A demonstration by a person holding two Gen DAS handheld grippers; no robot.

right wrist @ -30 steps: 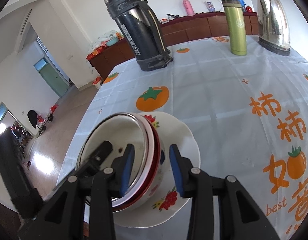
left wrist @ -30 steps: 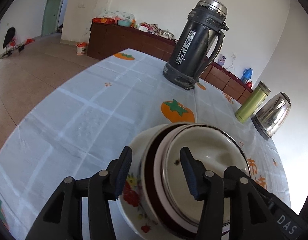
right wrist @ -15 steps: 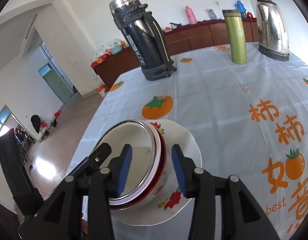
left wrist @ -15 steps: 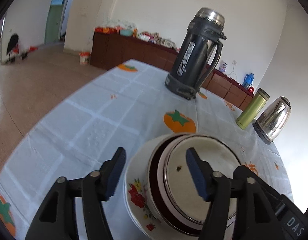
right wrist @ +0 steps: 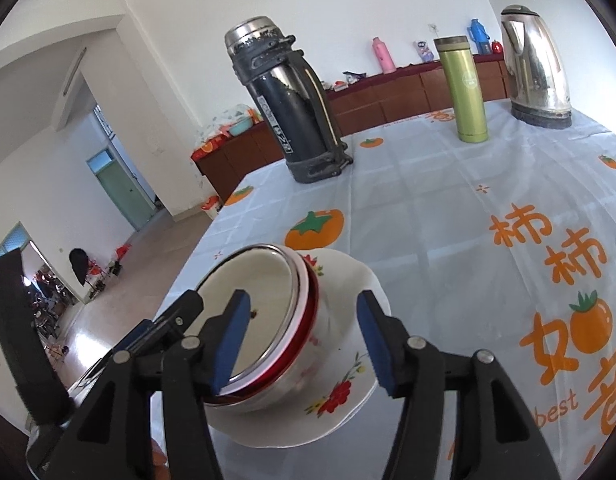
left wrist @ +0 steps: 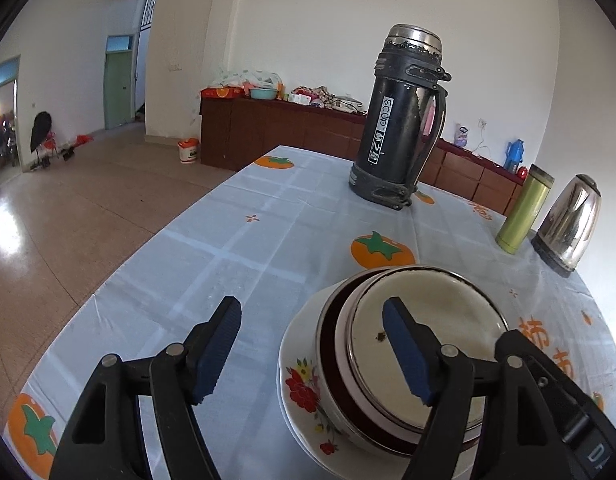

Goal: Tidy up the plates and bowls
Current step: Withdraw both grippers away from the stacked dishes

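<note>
Stacked steel bowls (left wrist: pixel 424 344), red-banded rim and all, sat nested on white floral plate (left wrist: pixel 303 384) near front edge of persimmon-print worktop (left wrist: pixel 235 248). Left hand-held gripper (left wrist: pixel 312 354): jaws opening, bowl rim between them, pads clear. Right hand-held gripper (right wrist: pixel 303 344): likewise opening, straddled rim, gripped nothing. Beyond stood dark vacuum flask (right wrist: pixel 283 100), green tumbler (right wrist: pixel 466 88), shiny kettle (right wrist: pixel 536 66).

White plate (right wrist: pixel 348 396) with red flowers – pale tablecloth (right wrist: pixel 428 216) with orange persimmons.
</note>
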